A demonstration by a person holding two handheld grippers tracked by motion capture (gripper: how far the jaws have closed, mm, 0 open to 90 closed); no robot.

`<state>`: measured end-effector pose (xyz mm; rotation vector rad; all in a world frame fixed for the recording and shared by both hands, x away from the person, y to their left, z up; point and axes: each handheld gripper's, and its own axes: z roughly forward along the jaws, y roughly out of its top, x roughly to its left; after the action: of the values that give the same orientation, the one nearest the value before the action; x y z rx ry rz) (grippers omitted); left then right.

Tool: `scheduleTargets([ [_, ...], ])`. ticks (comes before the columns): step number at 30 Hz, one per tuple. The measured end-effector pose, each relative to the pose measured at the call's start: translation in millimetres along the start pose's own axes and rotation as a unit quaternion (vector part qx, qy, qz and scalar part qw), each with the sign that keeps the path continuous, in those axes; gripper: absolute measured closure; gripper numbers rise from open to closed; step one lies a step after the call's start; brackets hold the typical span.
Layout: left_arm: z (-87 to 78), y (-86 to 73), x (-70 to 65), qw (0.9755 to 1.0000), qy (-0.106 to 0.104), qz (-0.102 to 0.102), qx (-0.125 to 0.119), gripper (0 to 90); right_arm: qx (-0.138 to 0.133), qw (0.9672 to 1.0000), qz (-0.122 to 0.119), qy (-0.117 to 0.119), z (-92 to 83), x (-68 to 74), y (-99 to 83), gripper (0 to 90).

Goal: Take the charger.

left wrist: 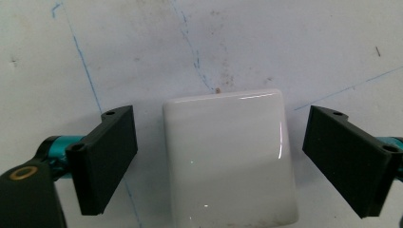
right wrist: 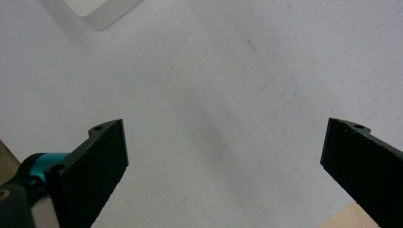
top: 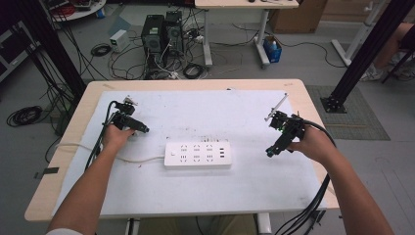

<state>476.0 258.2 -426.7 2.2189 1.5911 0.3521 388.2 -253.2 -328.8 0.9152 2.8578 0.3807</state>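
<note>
Risk sat mostly on the left side, where the left gripper point(top: 140, 129) rested low on the white sheet covering the wooden table point(top: 303, 93), its jaws spread wide and holding nothing. In the left gripper view a glossy white rounded plastic block point(left wrist: 230, 156) lay on the sheet between those jaws, clear of both; whether it was a plug, an adapter or something else could not be told. With gaps on each side, an uneven closing would probably have pushed the smooth block sideways rather than caught it, and its glossy faces looked liable to slip under a light squeeze. Toward the middle, the white rectangular power strip with its rows of sockets point(top: 197, 154) lay flat, its pale cord point(top: 142, 159) trailing leftward near the left forearm, where a careless sweep might have snagged it and dragged the strip. On the right, the right gripper point(top: 271, 151) hovered near the strip's end, jaws likewise apart and empty; a hurried reach could have knocked the strip askew.
</note>
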Motion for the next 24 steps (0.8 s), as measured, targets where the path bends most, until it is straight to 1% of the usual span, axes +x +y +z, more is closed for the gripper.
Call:
scheduleTargets([
  [2, -0.4, -0.2, 0.0, 1.0, 0.002, 0.0, -0.001, 15.7, 0.0, 1.0, -0.002, 0.0, 0.2, -0.2, 0.4, 1.2],
  [4, -1.6, -1.8, 0.3, 0.9999, 0.007, 0.008, -0.003, 16.7, -0.001, 1.0, -0.004, 0.001, 0.4, 0.4, 0.9, 1.2],
  [6, -2.2, -2.8, -0.1, 0.9999, 0.007, 0.005, -0.008, 18.8, 0.0, 1.0, -0.006, 0.0, 0.6, 0.2, 0.7, 1.2],
  [9, -4.4, -3.0, -0.8, 0.9999, 0.005, 0.012, -0.007, 24.0, 0.004, 1.0, -0.004, -0.003, 1.1, 0.6, 0.7, 1.2],
  [11, -5.6, -3.1, -1.6, 0.9998, 0.003, 0.018, -0.008, 29.3, 0.003, 1.0, -0.009, -0.003, 1.6, 0.9, 0.8, 1.2],
  [16, -6.6, -3.2, -2.5, 0.9997, -0.002, 0.023, -0.008, 34.9, 0.0, 1.0, -0.008, -0.002, 0.7, 1.4, 1.1, 1.2],
  [18, -7.1, -3.3, -2.3, 0.9997, -0.001, 0.024, -0.008, 35.9, 0.001, 0.9999, -0.01, -0.003, 0.5, 1.4, 0.7, 1.2],
  [20, -8.0, -3.9, -2.6, 0.9997, -0.002, 0.024, -0.01, 38.9, 0.0, 1.0, -0.008, -0.002, 0.3, 1.6, 0.2, 1.2],
  [21, -8.4, -3.9, -2.5, 0.9996, -0.002, 0.026, -0.008, 40.2, 0.0, 0.9999, -0.01, -0.002, 0.1, 1.2, -0.1, 1.2],
  [22, -8.4, -4.1, -3.0, 0.9995, -0.002, 0.029, -0.01, 40.9, 0.001, 1.0, -0.006, -0.002, -0.3, 1.4, -0.3, 1.2],
  [24, -9.2, -4.5, -5.1, 0.9991, 0.005, 0.041, -0.012, 42.5, 0.0, 1.0, -0.006, -0.003, -0.5, 1.1, -0.5, 1.2],
])
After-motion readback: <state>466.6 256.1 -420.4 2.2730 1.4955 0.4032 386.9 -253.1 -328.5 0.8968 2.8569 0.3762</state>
